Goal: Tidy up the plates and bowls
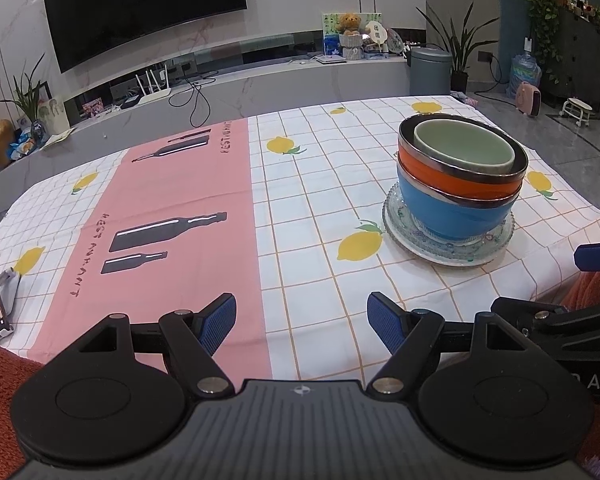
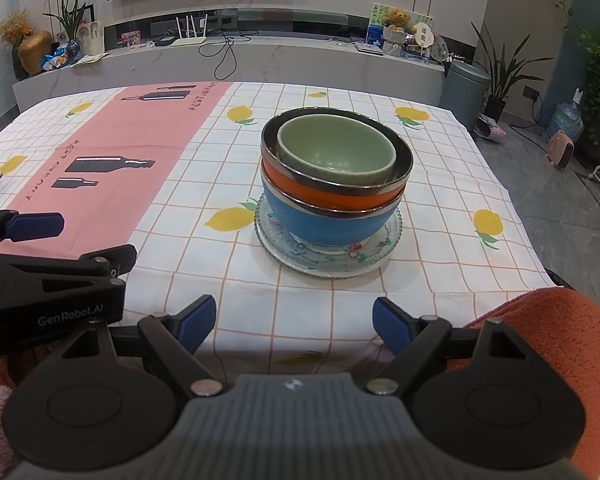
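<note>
both wrist views low, facing tv wall; share bowl stack (image 1: 460, 184) (image 2: 334, 184)

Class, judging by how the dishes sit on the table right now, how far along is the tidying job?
Done: the green bowl nests in the orange bowl, that in the blue bowl, all on the glass plate. In hand: nothing; left gripper and right gripper stand open, empty. Left: no loose dishes visible.
</note>
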### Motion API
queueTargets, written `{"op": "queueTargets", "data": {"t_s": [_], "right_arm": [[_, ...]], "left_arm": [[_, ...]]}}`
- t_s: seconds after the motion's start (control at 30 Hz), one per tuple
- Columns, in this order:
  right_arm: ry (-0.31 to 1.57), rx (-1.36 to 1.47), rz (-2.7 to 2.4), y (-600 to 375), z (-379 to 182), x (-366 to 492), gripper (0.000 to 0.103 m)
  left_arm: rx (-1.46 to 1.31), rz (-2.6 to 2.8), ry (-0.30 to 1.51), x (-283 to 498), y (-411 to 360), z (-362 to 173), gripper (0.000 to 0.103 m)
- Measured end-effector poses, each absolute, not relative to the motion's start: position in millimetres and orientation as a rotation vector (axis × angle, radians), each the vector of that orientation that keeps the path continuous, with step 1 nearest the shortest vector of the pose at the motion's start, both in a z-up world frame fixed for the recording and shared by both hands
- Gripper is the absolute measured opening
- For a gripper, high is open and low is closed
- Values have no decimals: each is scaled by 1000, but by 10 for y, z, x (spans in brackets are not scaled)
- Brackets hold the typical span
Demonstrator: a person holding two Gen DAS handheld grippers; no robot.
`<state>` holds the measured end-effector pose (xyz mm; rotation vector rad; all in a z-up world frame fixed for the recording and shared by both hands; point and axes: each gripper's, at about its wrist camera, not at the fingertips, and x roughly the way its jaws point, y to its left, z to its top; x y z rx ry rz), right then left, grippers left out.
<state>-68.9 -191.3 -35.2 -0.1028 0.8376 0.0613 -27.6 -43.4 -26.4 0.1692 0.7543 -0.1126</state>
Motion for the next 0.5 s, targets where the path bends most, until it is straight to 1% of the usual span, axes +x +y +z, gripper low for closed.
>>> {"op": "queueTargets", "data": {"t_s": [0.5], "right_arm": [[839, -102, 62, -1896, -360, -697, 85]], "left_arm": [[155, -122, 732, -303, -401, -221, 88]]}}
